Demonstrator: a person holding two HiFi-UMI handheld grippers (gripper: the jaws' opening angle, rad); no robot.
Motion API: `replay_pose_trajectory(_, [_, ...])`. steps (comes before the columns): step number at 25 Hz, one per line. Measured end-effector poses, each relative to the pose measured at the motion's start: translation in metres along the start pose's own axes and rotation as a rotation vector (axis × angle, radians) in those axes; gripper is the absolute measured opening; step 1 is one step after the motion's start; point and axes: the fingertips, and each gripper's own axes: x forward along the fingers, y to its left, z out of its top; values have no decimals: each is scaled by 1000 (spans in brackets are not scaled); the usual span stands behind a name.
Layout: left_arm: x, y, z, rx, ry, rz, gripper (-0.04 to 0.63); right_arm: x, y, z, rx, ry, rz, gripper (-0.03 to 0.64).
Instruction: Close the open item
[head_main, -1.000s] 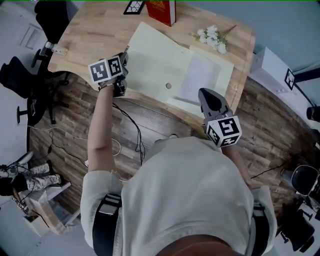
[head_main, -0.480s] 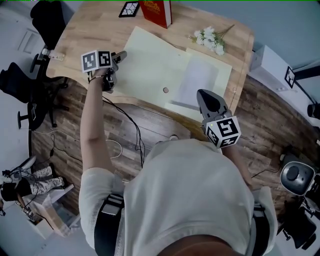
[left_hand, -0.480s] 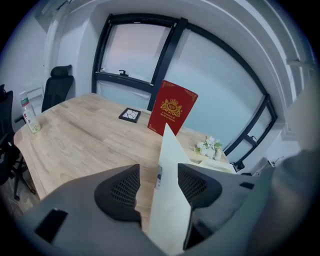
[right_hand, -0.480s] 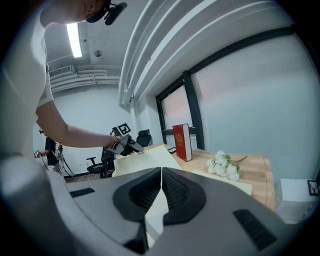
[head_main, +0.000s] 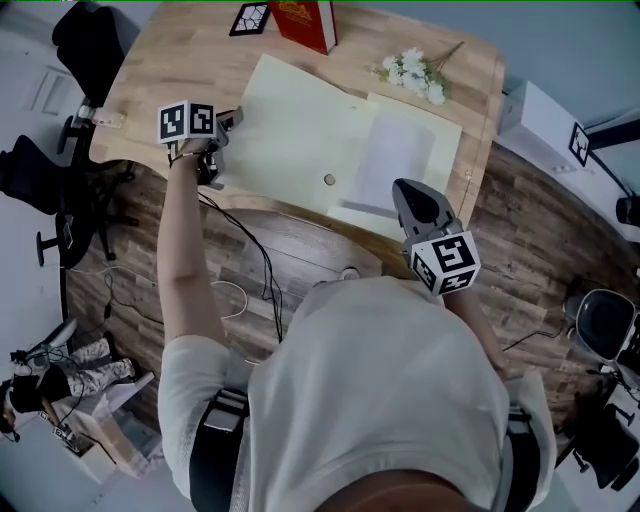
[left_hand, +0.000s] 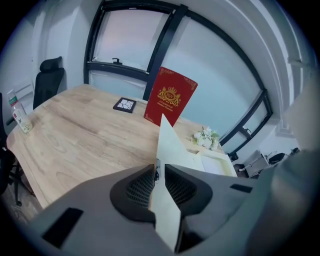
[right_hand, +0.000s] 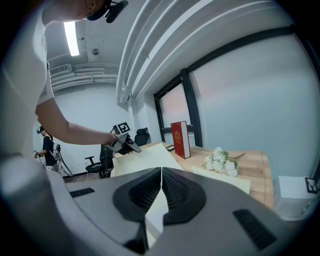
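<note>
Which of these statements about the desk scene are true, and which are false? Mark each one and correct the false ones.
1. The left tongs grip an edge of the cream folder. True; their jaws have just been closing, and the cover's edge is between them.
2. The red book lies flat on the wooden table. False: it stands upright.
3. A bunch of white flowers lies on the table beside the folder. True.
4. The folder is already closed. False: it is spread open, with a white sheet showing on its right half.
</note>
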Motion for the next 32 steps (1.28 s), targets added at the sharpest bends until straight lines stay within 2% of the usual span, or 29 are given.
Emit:
replay_pose_trajectory(7, [-12,-14,2,3,-5,-59,46,1,6,0,-2,-5,5,20])
replay_pose_trajectory(17, [-29,-51,15,71,1,-124,35,-4,14,-2,4,-25,-2,20])
replay_pose_trajectory(21, [-35,-64,16,86,-1,-125,34,-9,17,-7,8,-26,-13,20])
replay_pose_trajectory(32, [-48,-108,20,144,-40,-183,29,-25,29,-20,16,-49,-46,20])
